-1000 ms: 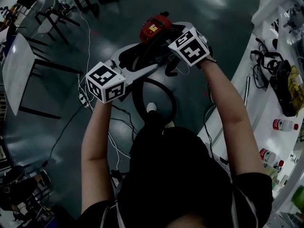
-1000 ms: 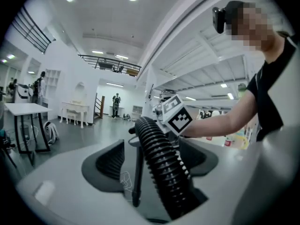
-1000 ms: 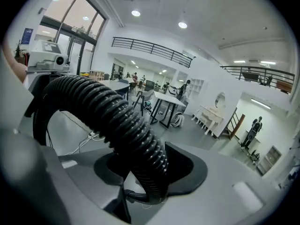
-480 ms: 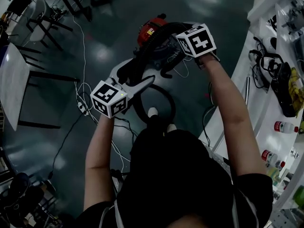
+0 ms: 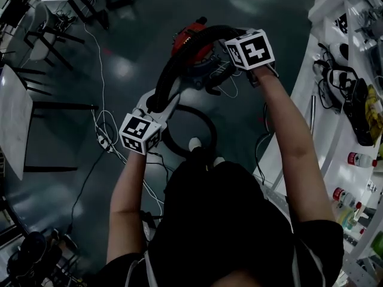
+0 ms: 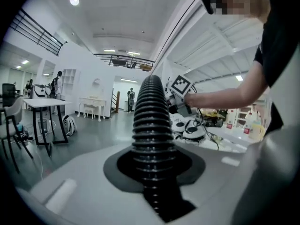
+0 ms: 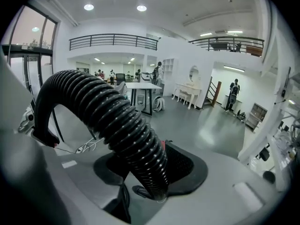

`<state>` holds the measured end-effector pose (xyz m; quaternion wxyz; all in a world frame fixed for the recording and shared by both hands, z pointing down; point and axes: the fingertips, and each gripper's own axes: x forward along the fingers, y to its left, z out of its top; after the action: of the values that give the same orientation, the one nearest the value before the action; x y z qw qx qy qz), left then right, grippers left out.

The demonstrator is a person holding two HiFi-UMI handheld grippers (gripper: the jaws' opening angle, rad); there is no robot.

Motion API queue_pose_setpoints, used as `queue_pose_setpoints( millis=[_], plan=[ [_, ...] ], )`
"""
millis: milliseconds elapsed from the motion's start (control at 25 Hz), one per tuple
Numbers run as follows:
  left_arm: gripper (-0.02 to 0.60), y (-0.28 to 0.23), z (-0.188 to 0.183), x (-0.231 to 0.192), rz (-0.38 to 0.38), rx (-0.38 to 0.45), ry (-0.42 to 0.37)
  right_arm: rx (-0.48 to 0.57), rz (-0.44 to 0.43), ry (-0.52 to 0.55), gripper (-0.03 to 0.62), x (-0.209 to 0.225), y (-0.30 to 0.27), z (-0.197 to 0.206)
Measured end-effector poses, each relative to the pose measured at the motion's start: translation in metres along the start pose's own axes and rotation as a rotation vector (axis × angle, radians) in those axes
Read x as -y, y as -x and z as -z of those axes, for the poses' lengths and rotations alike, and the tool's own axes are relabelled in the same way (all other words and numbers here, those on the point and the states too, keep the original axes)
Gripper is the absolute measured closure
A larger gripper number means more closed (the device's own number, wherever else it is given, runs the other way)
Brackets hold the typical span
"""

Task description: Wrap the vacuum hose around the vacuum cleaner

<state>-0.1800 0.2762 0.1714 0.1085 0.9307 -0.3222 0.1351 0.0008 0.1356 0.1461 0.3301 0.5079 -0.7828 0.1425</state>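
Note:
The vacuum cleaner (image 5: 190,39), red-topped over a grey body, stands on the dark floor ahead of me. Its black ribbed hose (image 5: 175,61) arches from my left gripper (image 5: 160,103) up to my right gripper (image 5: 224,45). In the left gripper view the hose (image 6: 151,125) runs straight out between the jaws, which are closing and pressing on it. In the right gripper view the hose (image 7: 117,118) curves up and left out of the jaws, which are shut on it. A further loop of hose (image 5: 210,127) lies on the floor near my feet.
A white bench (image 5: 335,142) runs along the right with bottles, cables and a black bag (image 5: 353,109). White cables (image 5: 103,127) trail over the floor at the left. A white table (image 5: 12,121) and chairs stand further left.
My left gripper stood open beside the hose; it has slid down-left and closed round the hose. The hose now stands as a clear arch between both grippers. The right gripper barely moved.

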Motion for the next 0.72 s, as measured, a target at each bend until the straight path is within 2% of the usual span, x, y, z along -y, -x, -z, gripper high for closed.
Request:
queue_pose_setpoints(
  millis=[80, 400, 720],
  plan=[
    [0.466, -0.003, -0.008, -0.017, -0.010, 0.017, 0.000, -0.012, 0.006, -0.028, 0.387, 0.001, -0.009, 0.003],
    [0.472, -0.027, -0.034, -0.075, -0.053, 0.002, -0.077, -0.060, 0.023, -0.157, 0.395, 0.004, -0.033, 0.021],
    [0.476, -0.051, -0.062, -0.107, -0.101, -0.008, -0.141, -0.103, -0.005, -0.261, 0.405, 0.001, -0.045, 0.035]
  ],
)
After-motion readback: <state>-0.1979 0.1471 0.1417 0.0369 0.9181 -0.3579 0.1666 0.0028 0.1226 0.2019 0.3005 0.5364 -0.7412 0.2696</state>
